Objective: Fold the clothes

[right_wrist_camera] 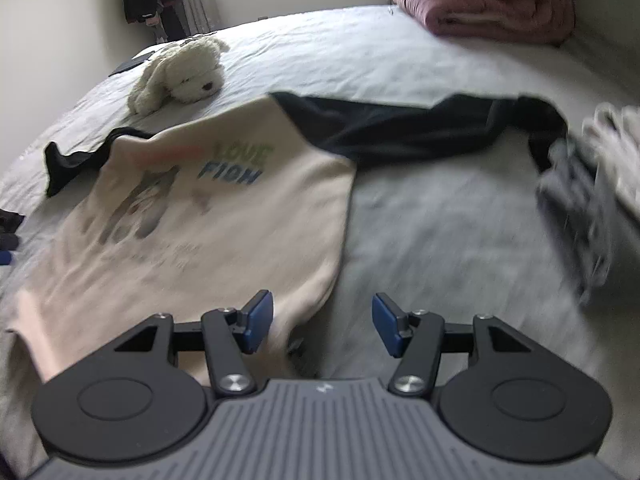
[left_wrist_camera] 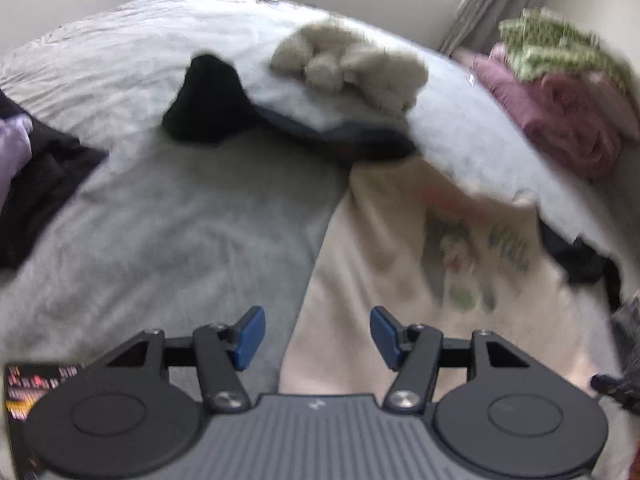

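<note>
The left gripper [left_wrist_camera: 317, 336] stands wide with nothing between its blue pads [left_wrist_camera: 250, 338], hanging over the line where the shirt [left_wrist_camera: 360, 300] meets the bed [left_wrist_camera: 160, 220]. The right gripper [right_wrist_camera: 322, 326] is likewise wide and empty, over the shirt's [right_wrist_camera: 224, 220] lower right corner, its left pad above cream cloth and its right pad above bare sheet.

The shirt lies spread on the bed, print up, with one dark sleeve [right_wrist_camera: 420, 124] stretched toward the right and the other sleeve [right_wrist_camera: 68, 160] trailing left. A plush dog [right_wrist_camera: 180, 74] sits beyond the collar, a pink blanket [right_wrist_camera: 492, 4] at the far edge, and a grey garment [right_wrist_camera: 580, 200] lies to the right.

The step in hand looks like taking a fresh hold on the hem corners. To do it well, each gripper should come down straddling the cloth edge, so one pad slides under and one stays on top, and pinch only the shirt, not the sheet below. Both corners should be taken at a matching height, so the fold runs straight and the sleeves can be tucked in.
</note>
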A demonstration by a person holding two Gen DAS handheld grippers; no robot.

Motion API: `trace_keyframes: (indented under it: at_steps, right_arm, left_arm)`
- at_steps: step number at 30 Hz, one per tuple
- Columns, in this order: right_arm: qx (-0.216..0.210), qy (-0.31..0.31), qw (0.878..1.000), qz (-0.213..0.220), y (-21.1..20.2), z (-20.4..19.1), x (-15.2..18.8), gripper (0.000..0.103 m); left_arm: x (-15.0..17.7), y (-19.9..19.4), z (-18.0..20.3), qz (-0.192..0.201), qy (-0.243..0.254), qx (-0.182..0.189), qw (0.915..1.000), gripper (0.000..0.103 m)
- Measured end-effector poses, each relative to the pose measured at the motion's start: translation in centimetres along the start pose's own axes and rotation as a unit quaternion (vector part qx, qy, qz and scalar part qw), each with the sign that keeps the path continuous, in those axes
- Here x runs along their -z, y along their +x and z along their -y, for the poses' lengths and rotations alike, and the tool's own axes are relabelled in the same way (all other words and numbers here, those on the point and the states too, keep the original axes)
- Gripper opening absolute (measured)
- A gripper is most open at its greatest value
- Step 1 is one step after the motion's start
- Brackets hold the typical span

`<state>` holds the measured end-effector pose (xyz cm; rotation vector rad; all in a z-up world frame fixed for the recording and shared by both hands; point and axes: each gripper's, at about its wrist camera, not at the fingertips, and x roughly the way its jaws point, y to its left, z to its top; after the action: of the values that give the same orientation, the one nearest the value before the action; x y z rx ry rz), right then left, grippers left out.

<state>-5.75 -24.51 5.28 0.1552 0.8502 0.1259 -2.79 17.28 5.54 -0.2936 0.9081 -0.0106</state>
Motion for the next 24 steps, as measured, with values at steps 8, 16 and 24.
trace_keyframes:
  at_steps: [8,16,24]
  right_arm:
    - [-0.029,-0.002,0.999,-0.045,-1.6,-0.5,4.7,0.058]
    - [-0.092,0.073,0.992,-0.034,-2.0,1.4,5.9,0.031]
    - [-0.097,0.072,0.993,0.010,-5.6,1.5,5.0,0.011]
  left_arm:
    - [2.6,-0.4,-1.6,-0.013,-0.002,0.005,0.9999,0.057]
    - [4.5,-1.1,-3.2,-0.002,-0.035,0.063,0.9974,0.056]
    - [4.2,-3.7,-1.9,-0.003,-0.013,0.072,0.9973,0.005]
